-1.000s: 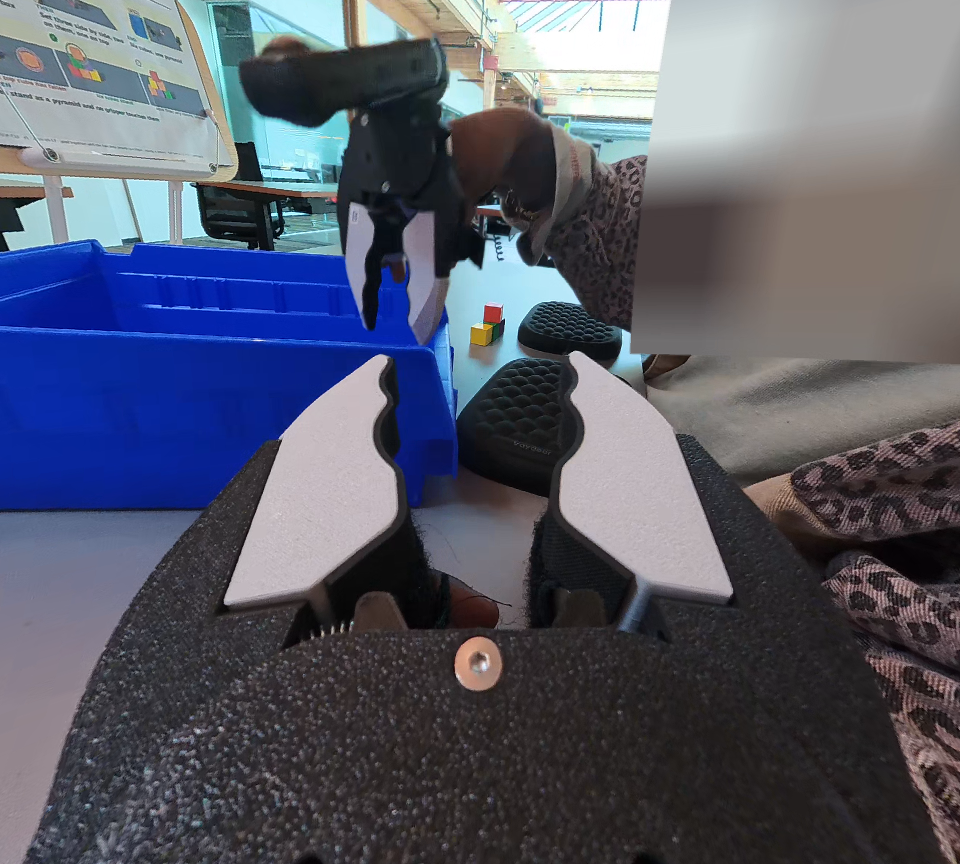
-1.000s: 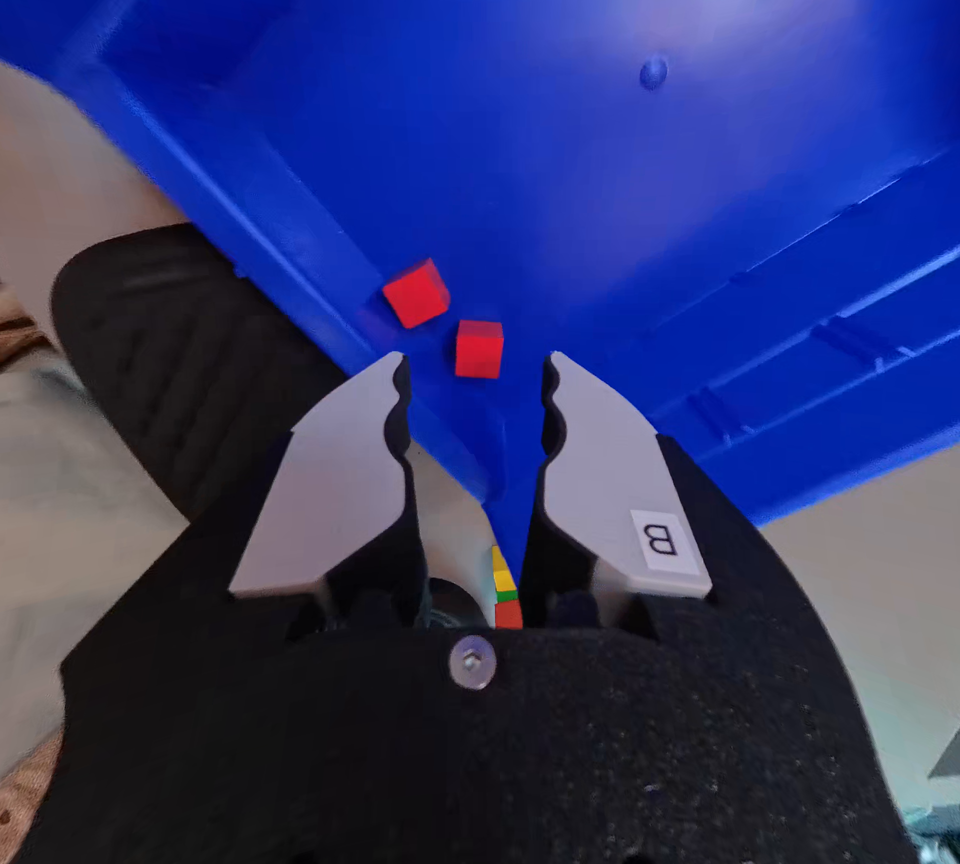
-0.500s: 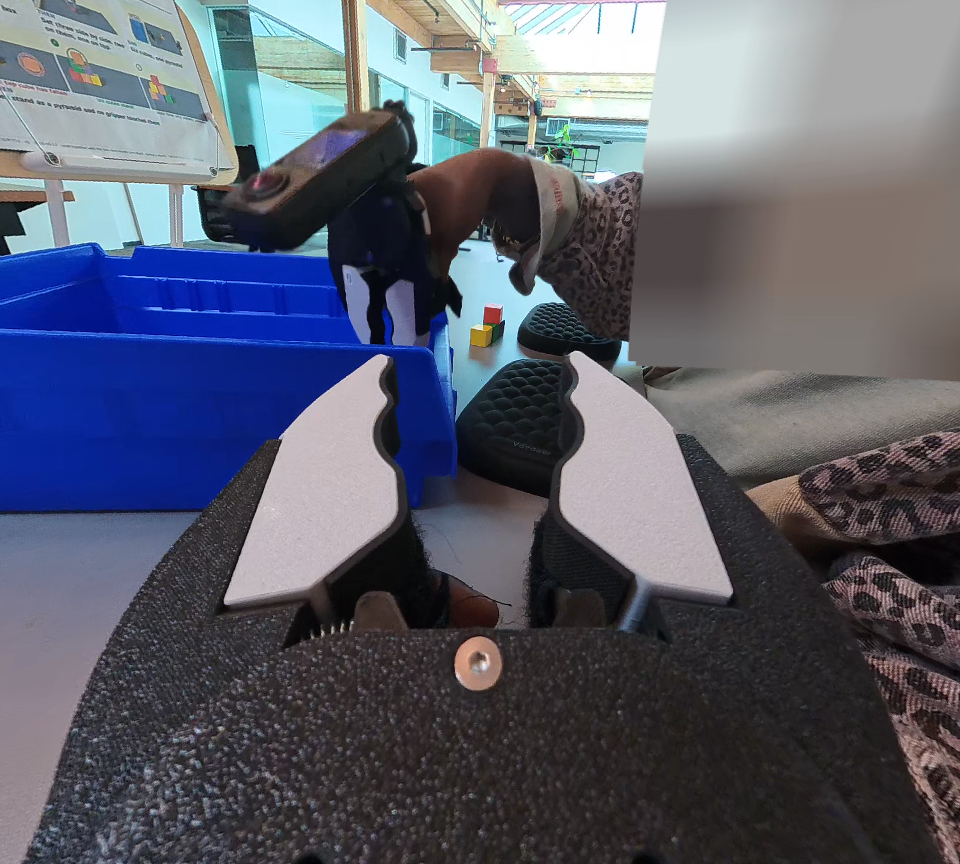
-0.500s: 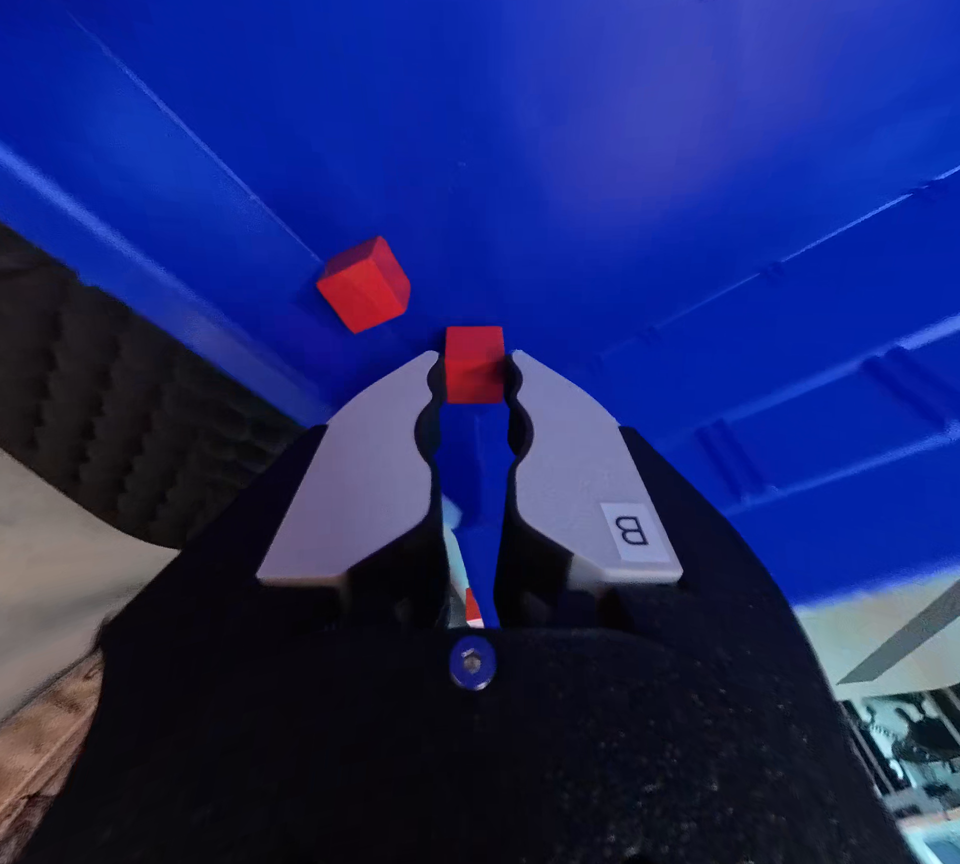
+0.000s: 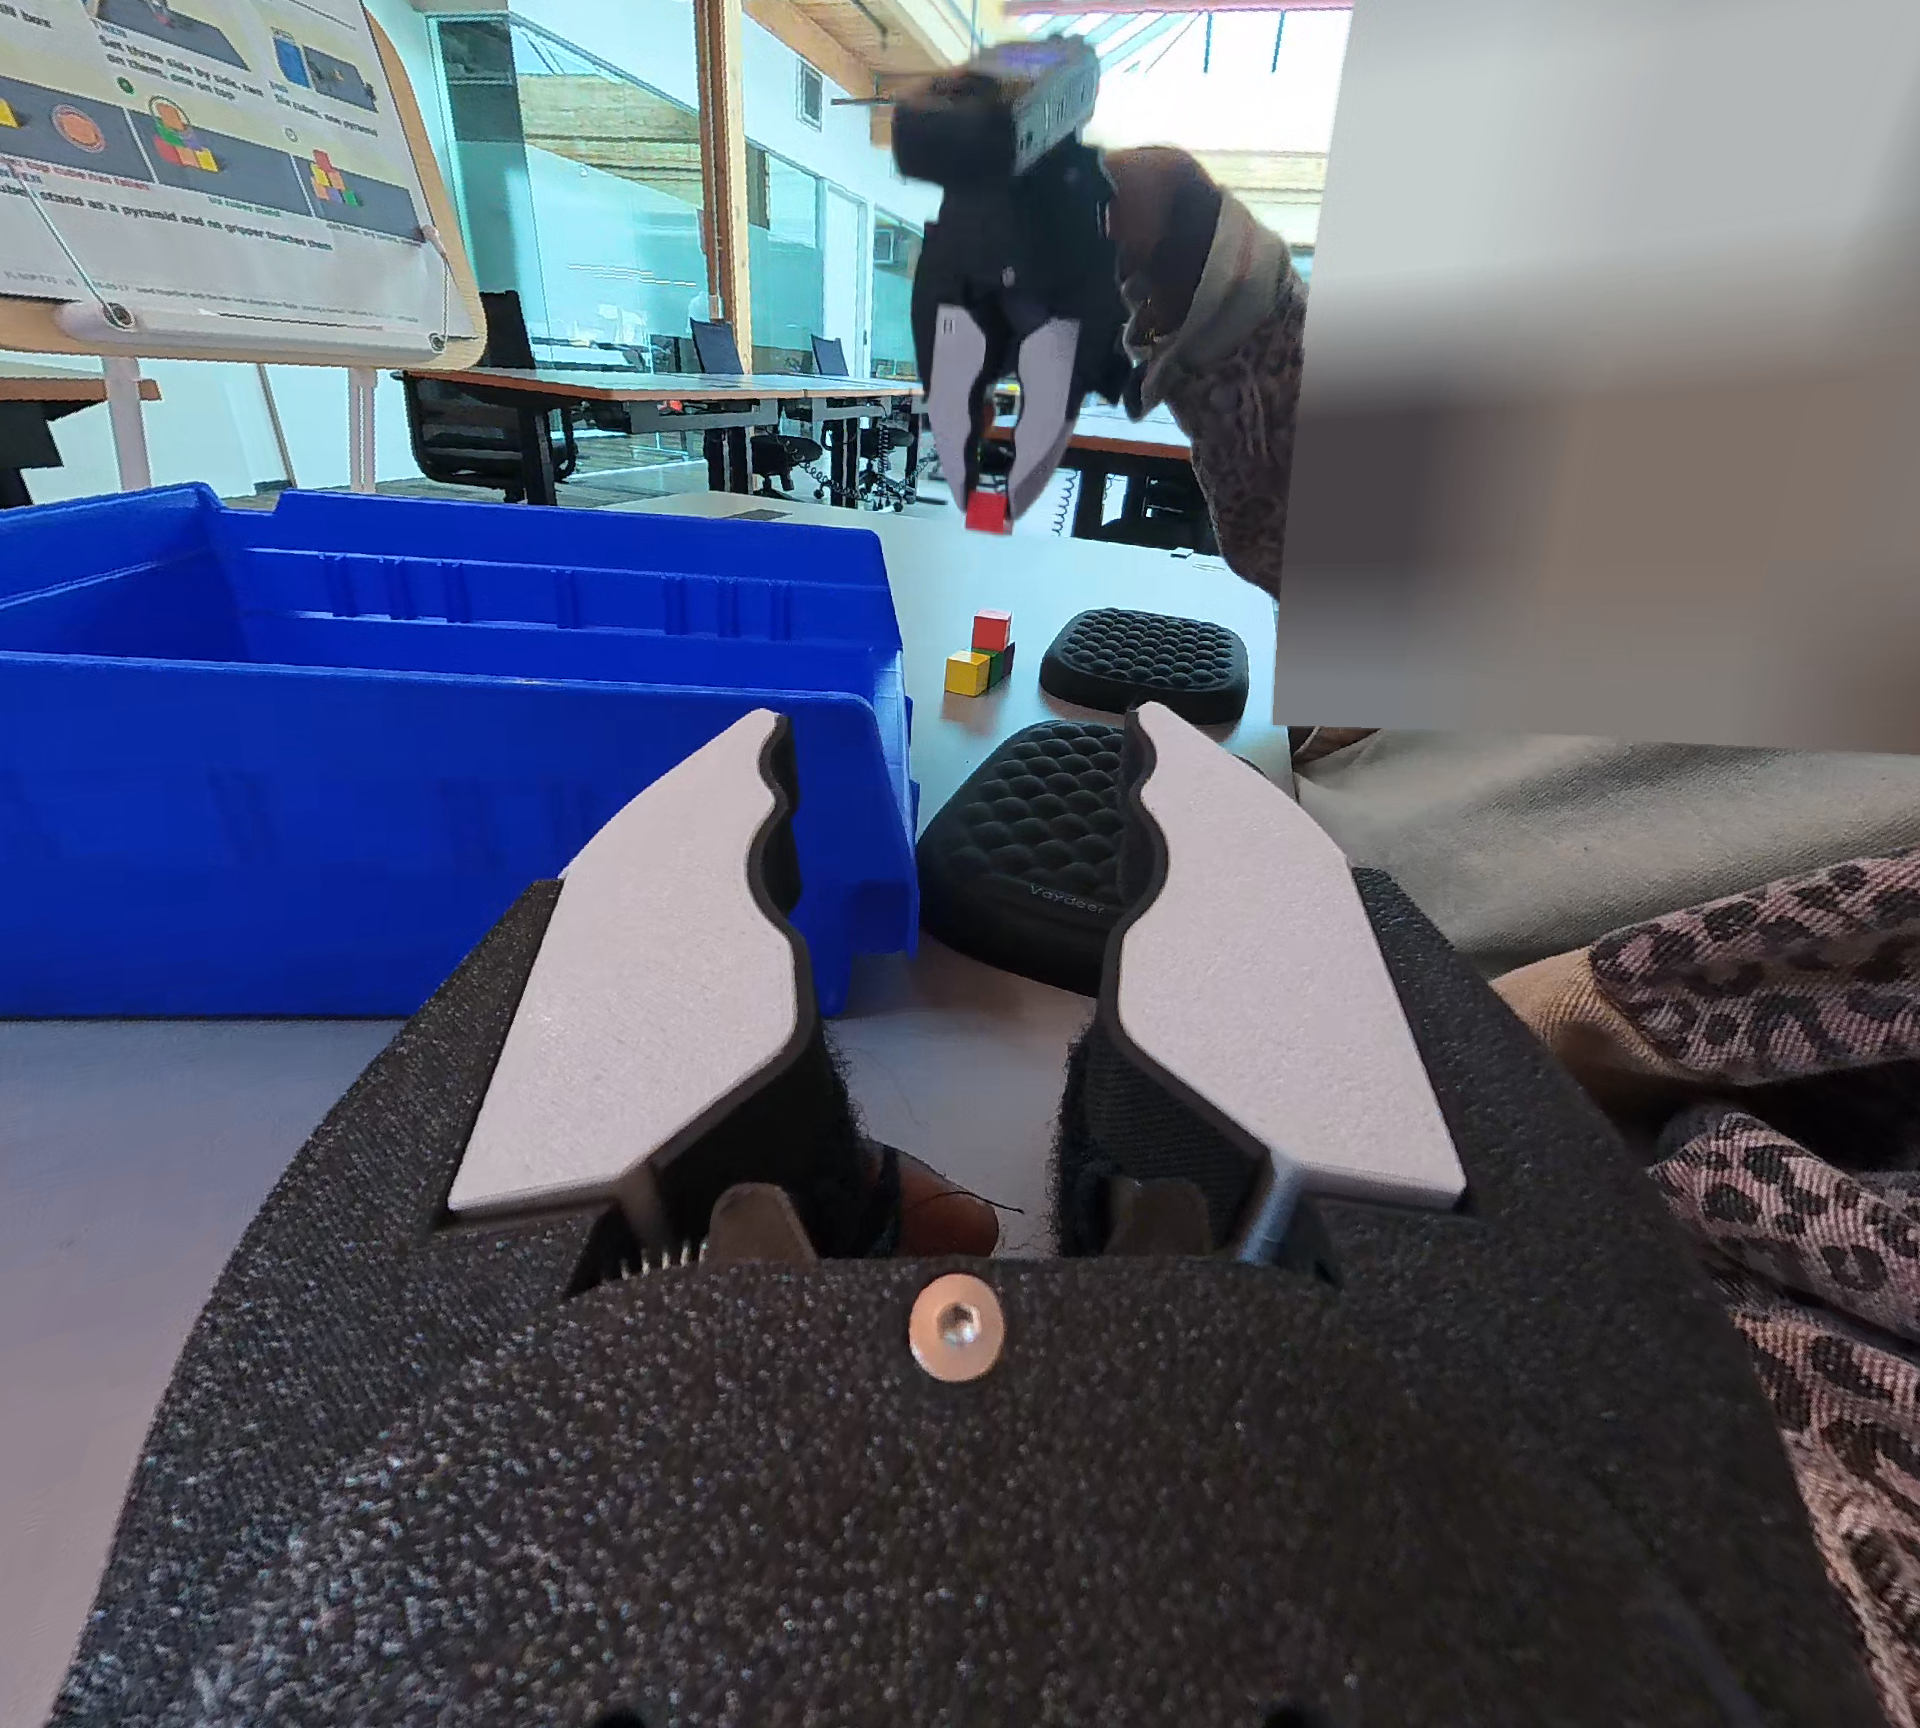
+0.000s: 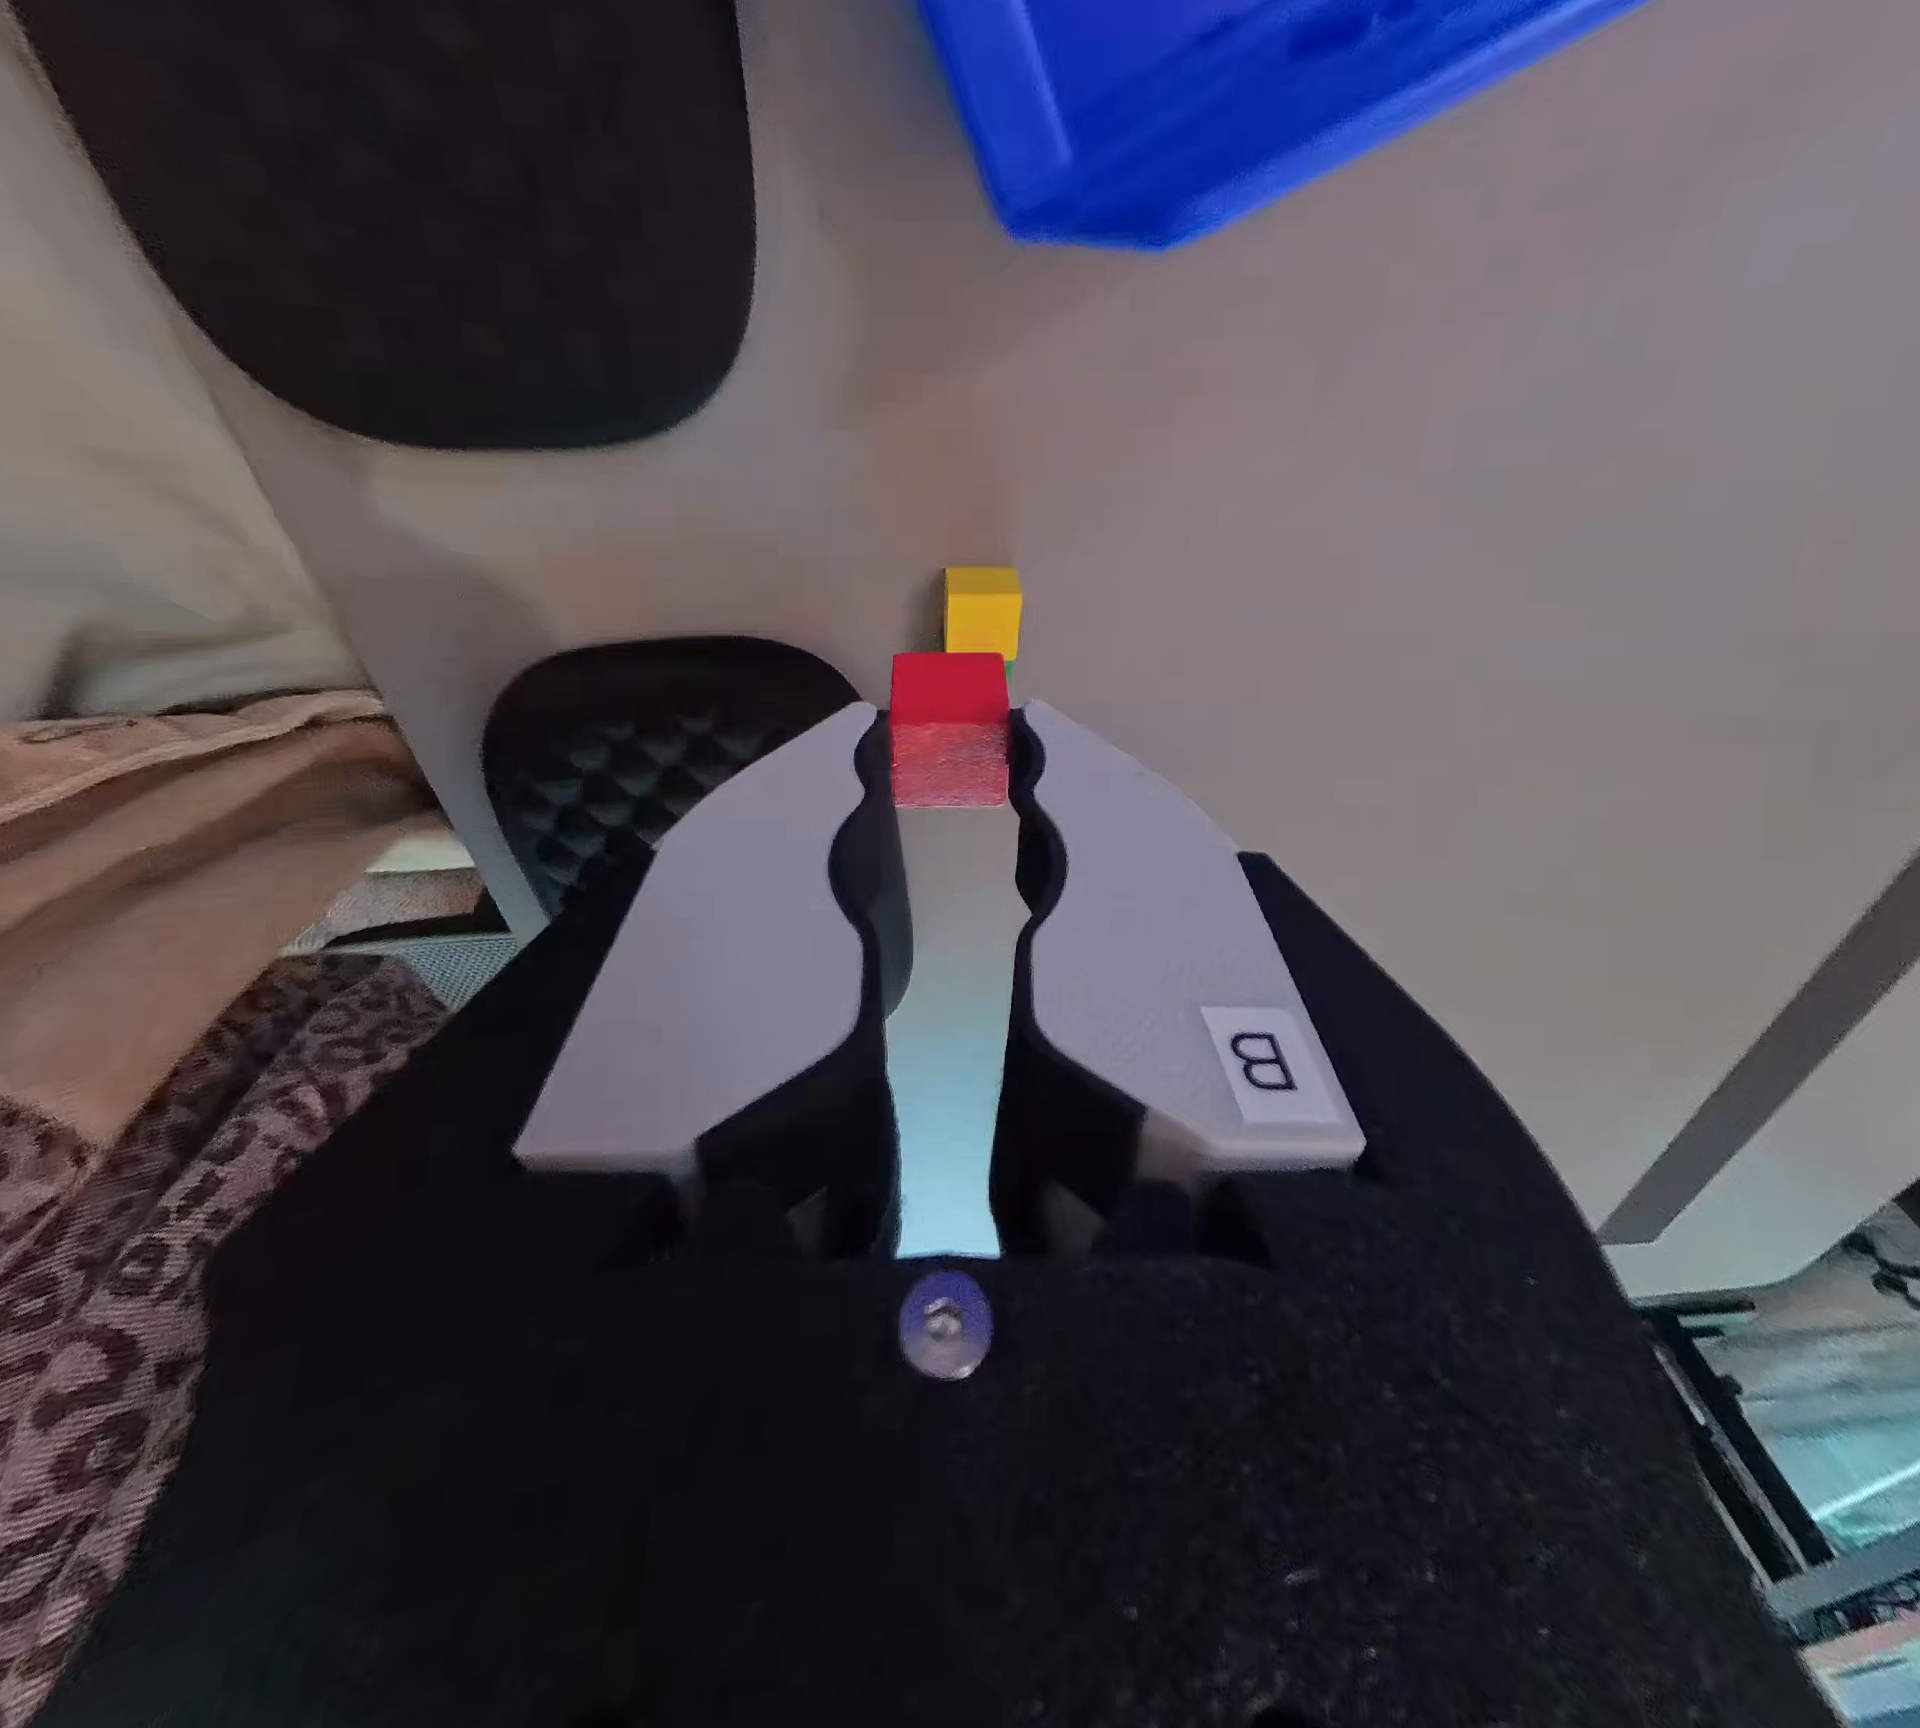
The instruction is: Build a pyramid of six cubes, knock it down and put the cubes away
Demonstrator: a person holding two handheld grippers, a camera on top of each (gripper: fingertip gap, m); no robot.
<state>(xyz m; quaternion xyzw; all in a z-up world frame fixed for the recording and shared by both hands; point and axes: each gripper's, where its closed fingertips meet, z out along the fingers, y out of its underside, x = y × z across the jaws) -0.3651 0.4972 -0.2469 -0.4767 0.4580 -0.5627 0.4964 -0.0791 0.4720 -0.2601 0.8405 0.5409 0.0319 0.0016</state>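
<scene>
My right gripper [image 6: 951, 722] is shut on a red cube [image 6: 951, 764] and holds it in the air. It also shows in the left wrist view [image 5: 992, 483], right of the blue bin [image 5: 416, 795], with the red cube [image 5: 987, 511] at its tips. Below it, a yellow cube [image 5: 966, 672], a green cube [image 5: 1003, 662] and a second red cube [image 5: 992, 629] on top stand together on the table. In the right wrist view I see the yellow cube [image 6: 982, 608] and a green sliver just past the held cube. My left gripper [image 5: 956, 743] is open and empty, low near the bin's corner.
Two black textured pads [image 5: 1143, 665] [image 5: 1029, 847] lie right of the bin. The bin's corner [image 6: 1351, 16] sits beyond the cubes in the right wrist view. A person's leopard-print sleeve [image 5: 1766, 1055] is at the right. The table edge [image 6: 1766, 1055] runs at the right. One gripper's finger ends stand about 30 cm off the other's.
My right gripper shut on a red cube inside the bin, lifted it out and carried it right, above the cubes on the table. My left gripper has not moved.
</scene>
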